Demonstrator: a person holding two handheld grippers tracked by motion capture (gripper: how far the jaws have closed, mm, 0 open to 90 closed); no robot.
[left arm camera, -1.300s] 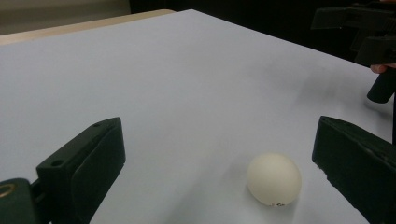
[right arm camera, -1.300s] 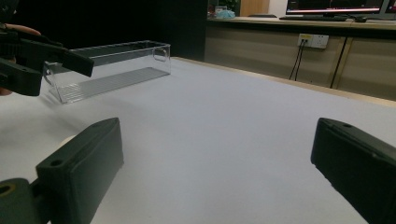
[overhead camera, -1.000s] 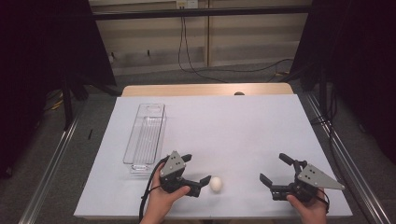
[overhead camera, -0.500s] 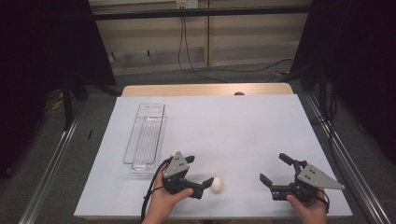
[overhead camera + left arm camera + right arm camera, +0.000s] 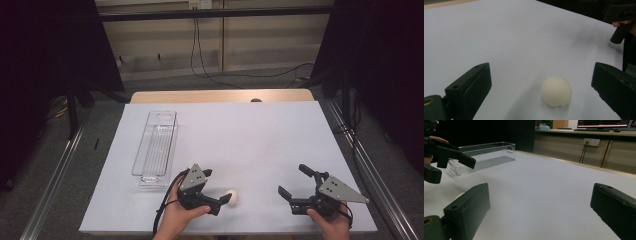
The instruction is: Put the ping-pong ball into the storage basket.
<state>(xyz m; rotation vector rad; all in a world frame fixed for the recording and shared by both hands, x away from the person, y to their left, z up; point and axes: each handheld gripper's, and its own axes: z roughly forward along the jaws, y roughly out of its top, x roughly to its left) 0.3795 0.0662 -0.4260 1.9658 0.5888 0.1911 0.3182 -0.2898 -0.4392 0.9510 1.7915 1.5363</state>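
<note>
left gripper (image 5: 218, 190) jaws wide, white ball (image 5: 556, 91) between them, nearer right jaw, touching neither, resting on white table cover (image 5: 250, 140). right gripper (image 5: 296, 186) jaws wide, nothing between, low over cover, well apart from ball. clear plastic bin (image 5: 156, 148) just beyond left gripper, lengthwise on cover's left part.

The left gripper (image 5: 218, 191) is held low in the person's left hand (image 5: 177, 217), its jaws spread wide apart and pointing toward the right gripper (image 5: 296, 183). That one, held in the right hand (image 5: 330, 225), also gapes wide, holding nothing.
</note>
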